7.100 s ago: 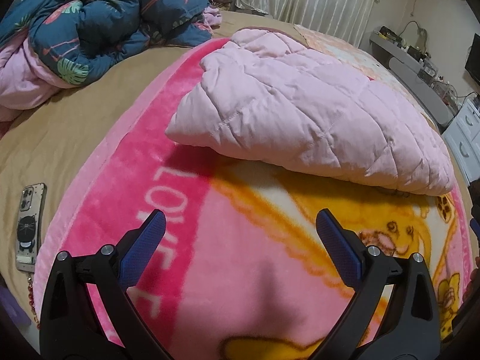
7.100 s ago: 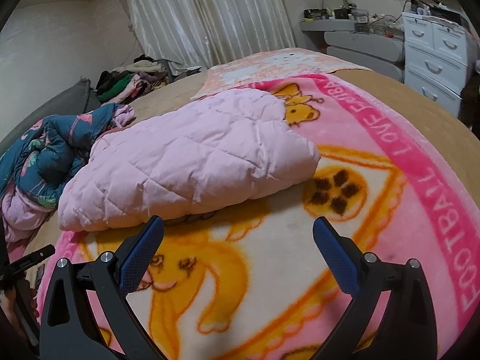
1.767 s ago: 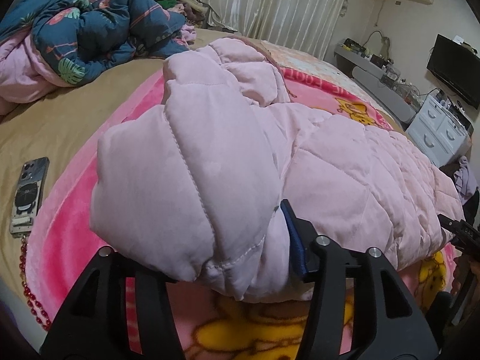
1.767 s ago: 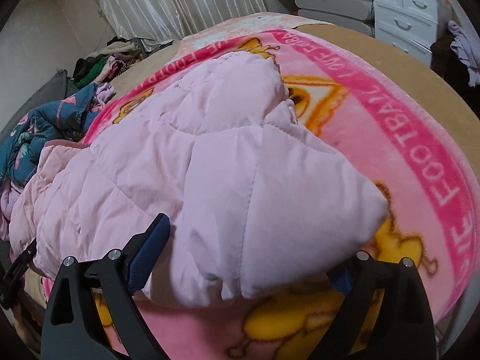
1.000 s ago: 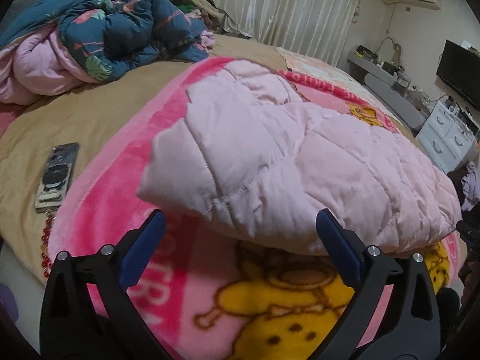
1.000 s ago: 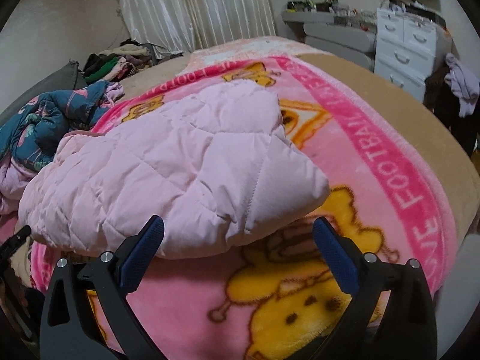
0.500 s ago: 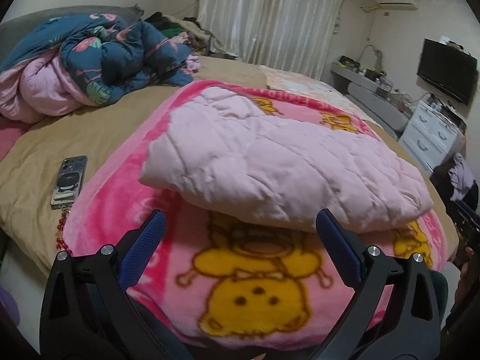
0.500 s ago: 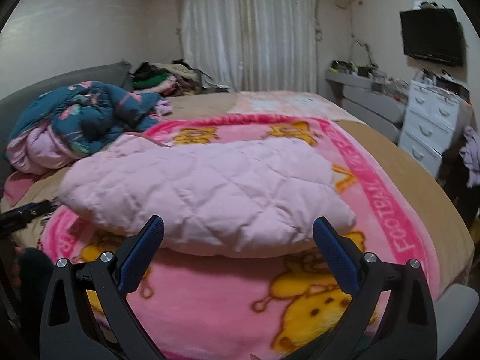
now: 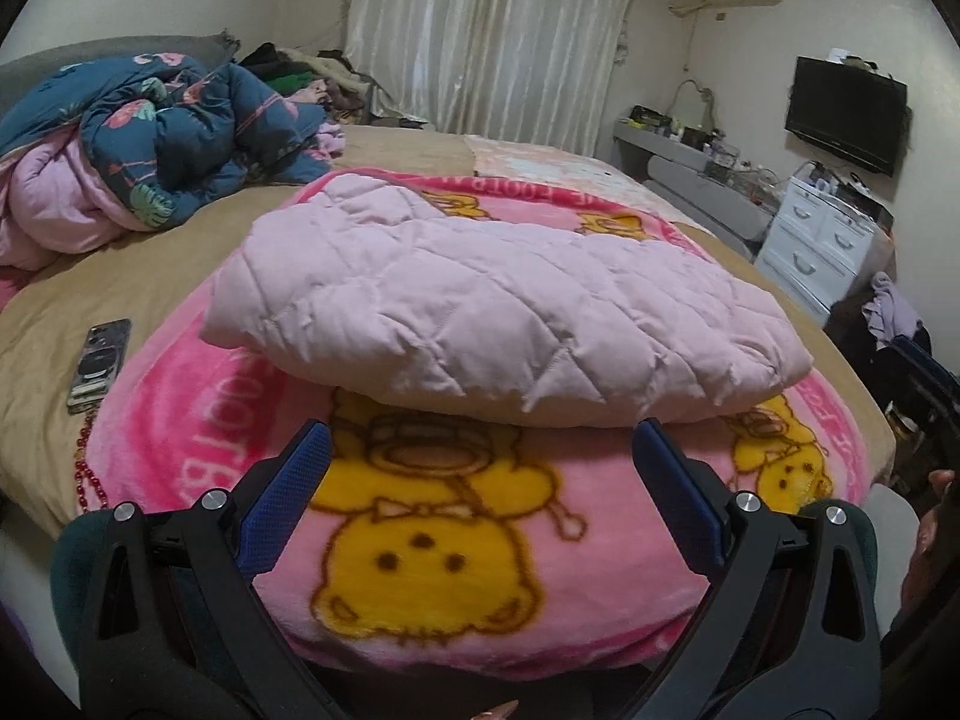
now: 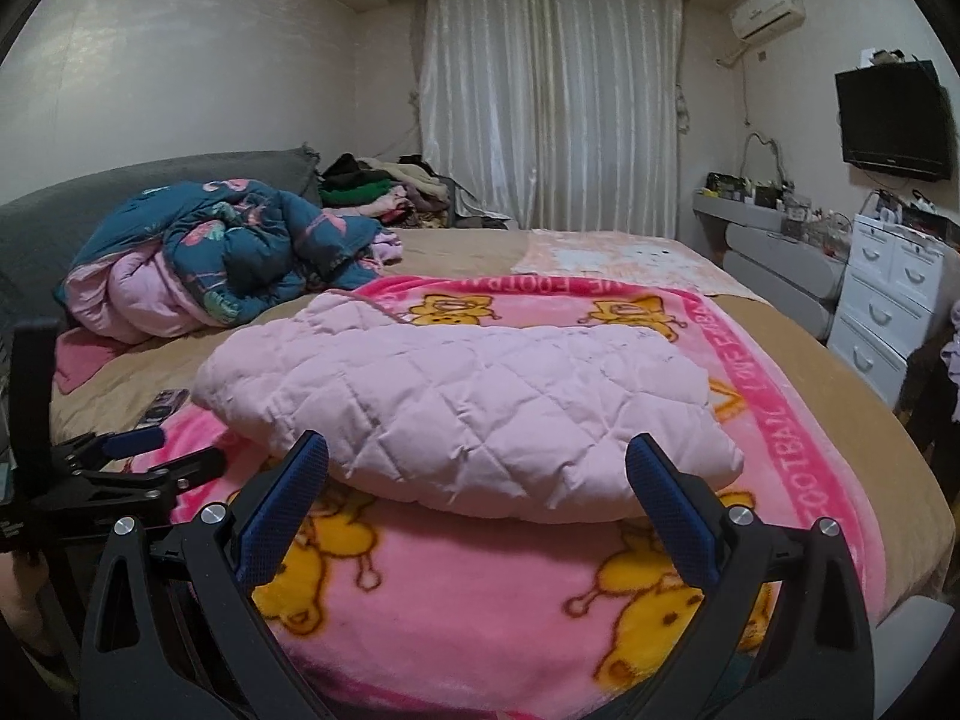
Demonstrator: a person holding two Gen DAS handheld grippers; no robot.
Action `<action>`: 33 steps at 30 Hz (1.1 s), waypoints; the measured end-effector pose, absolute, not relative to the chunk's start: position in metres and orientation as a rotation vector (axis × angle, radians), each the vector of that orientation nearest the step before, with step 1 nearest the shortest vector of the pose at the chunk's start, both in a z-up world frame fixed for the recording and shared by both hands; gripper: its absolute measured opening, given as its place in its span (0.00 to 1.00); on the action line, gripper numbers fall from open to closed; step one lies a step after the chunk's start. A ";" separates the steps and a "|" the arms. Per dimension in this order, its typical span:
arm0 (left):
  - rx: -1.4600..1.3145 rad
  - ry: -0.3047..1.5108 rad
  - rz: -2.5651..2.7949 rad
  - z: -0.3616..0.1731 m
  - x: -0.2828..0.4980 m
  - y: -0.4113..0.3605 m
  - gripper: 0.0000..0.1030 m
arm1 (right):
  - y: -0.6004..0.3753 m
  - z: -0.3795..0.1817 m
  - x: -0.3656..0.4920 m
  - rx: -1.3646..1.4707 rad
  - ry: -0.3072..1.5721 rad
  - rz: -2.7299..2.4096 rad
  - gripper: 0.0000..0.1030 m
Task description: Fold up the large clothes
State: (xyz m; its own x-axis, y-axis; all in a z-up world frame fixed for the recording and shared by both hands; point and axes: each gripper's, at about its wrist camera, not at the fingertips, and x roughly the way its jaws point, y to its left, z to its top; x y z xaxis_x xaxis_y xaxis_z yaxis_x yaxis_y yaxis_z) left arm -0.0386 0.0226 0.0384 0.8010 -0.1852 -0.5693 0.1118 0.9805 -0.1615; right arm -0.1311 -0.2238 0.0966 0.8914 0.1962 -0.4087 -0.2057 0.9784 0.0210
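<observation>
nearby, phone (image 9: 99, 363) beside folded pink jacket (image 9: 498, 312); both hand-held grippers (image 9: 480, 468) (image 10: 477, 474) wide apart, empty

a bed (image 9: 384, 147) with a tan sheet is carrying a pink cartoon blanket (image 9: 432, 546), a phone (image 9: 99, 357) lying beside the blanket's edge, a crumpled navy floral duvet (image 9: 198, 120), and heaped clothes (image 10: 384, 183) sitting at the far end.

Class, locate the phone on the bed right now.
In the left wrist view, the phone lies at the left on the tan sheet, just off the pink blanket, with red beads trailing from it.
</observation>
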 end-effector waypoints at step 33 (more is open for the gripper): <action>-0.093 0.666 -0.152 0.017 -0.033 0.011 0.91 | -0.229 0.038 -0.110 0.019 0.618 0.195 0.96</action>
